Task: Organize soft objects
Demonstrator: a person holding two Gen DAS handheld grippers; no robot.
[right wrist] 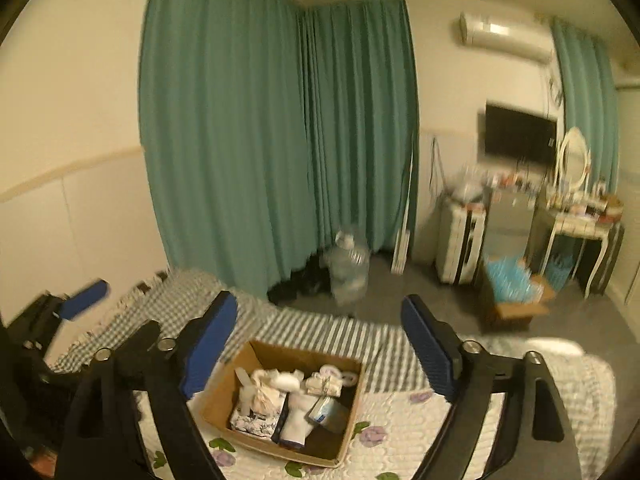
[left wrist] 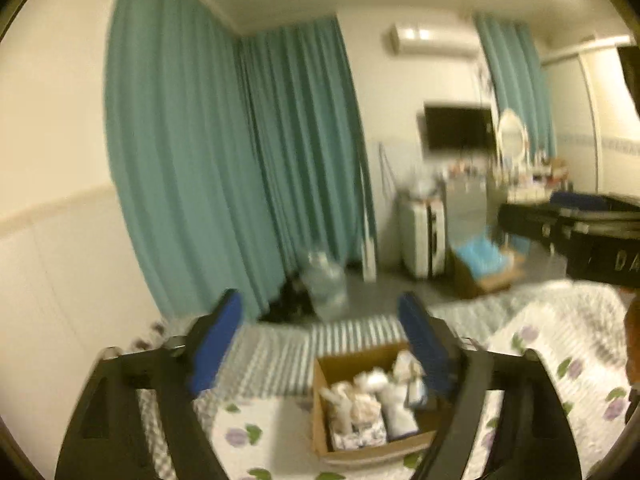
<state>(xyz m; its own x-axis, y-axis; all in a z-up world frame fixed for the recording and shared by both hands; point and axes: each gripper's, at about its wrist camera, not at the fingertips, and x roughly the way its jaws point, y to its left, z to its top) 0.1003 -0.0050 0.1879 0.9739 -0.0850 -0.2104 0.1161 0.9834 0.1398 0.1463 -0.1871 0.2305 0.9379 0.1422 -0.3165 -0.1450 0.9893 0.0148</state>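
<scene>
A brown cardboard box (left wrist: 340, 364) (right wrist: 272, 354) sits on the flowered bed cover (left wrist: 248, 412) (right wrist: 404, 408). It holds several soft white and patterned bundles (left wrist: 372, 404) (right wrist: 288, 396). My left gripper (left wrist: 320, 320) is open and empty, raised above and behind the box. My right gripper (right wrist: 320, 320) is open and empty, also above the box. The left gripper's blue pad also shows at the left edge of the right wrist view (right wrist: 84, 294). The right gripper's body shows at the right of the left wrist view (left wrist: 580, 220).
A striped blanket (left wrist: 280, 344) (right wrist: 344, 336) lies at the bed's far edge. Beyond are teal curtains (left wrist: 208, 152) (right wrist: 248, 136), a clear water jug (left wrist: 326, 284) (right wrist: 350, 268), a white suitcase (left wrist: 424, 236) (right wrist: 460, 248), a box of blue items (left wrist: 484, 268) (right wrist: 512, 288) and a dressing table (right wrist: 580, 224).
</scene>
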